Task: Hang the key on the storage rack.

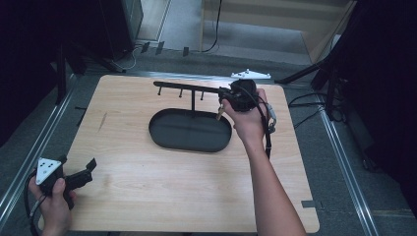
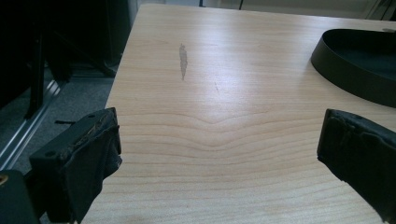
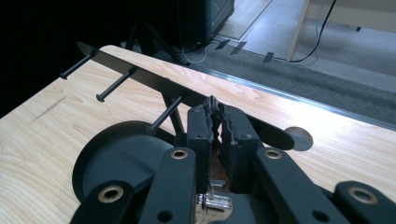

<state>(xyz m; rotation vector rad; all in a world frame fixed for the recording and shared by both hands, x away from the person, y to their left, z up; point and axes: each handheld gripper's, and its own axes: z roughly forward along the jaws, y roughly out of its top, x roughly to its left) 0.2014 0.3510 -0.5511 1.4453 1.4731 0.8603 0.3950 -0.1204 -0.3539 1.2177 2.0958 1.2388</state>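
R claw (image 3: 215,122) pinches a small key-like item (image 1: 220,114), partly hidden, at the rack (image 1: 189,89) bar over the black tray (image 1: 190,131). L claw (image 2: 219,154) spread, idle over table (image 2: 224,93). Risk: item misses a peg (image 3: 164,114), slips, drops into tray; a nudge could tip rack.

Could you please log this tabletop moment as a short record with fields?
surface: wooden table
stand: black hook rack rising from an oval tray
pegs: three on the bar, bare
right gripper: shut on a small item with a metal ring, at the bar's right end
left gripper: open, holding nothing, near the table's left front corner
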